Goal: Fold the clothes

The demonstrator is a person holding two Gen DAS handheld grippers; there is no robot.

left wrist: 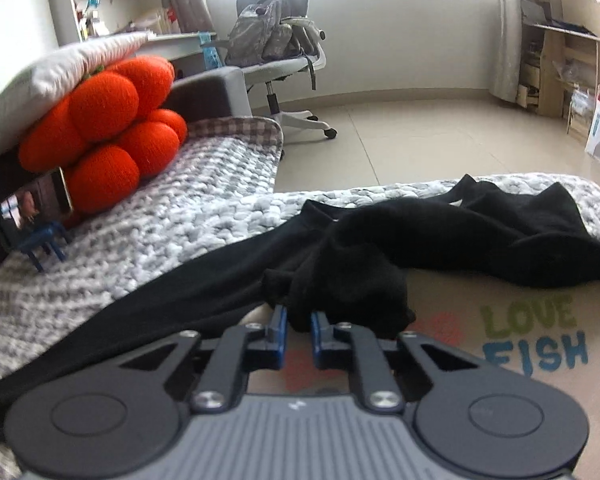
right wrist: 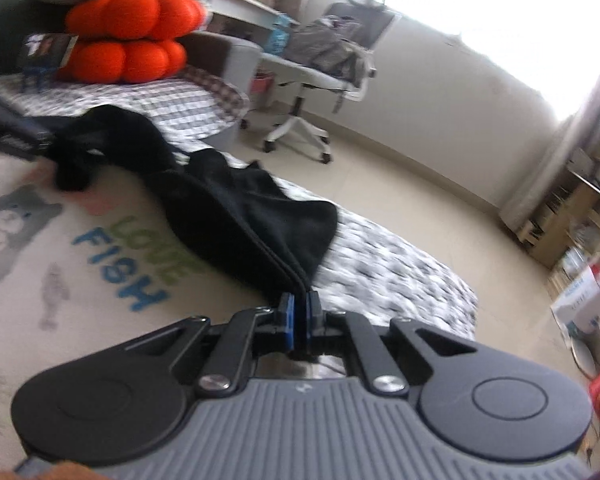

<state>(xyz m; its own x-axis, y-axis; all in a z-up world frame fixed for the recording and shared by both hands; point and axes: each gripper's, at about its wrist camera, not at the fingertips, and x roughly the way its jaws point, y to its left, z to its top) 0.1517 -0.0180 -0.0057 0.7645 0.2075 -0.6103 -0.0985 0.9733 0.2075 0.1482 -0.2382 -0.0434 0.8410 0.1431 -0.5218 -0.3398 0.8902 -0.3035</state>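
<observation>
A black garment [left wrist: 420,232] lies crumpled across a cream mat printed "LOVE FISH" [left wrist: 532,340] on a bed. My left gripper [left wrist: 299,320] is low over the mat, its blue pads pinched on a bunched end of the cloth. In the right wrist view the garment [right wrist: 227,208] stretches as a long band from the left gripper [right wrist: 15,136] at the far left down to my right gripper [right wrist: 300,302]. The right gripper is shut on the layered hem at the near end. The mat [right wrist: 39,280] shows a cartoon animal beside the lettering.
A grey-white knitted blanket [left wrist: 159,232] covers the bed under the mat. An orange cushion [left wrist: 111,128] under a white pillow [left wrist: 59,64] and a phone on a blue stand [left wrist: 31,208] sit at the left. Beyond the bed edge are tiled floor, an office chair [left wrist: 279,52] and shelves [left wrist: 560,60].
</observation>
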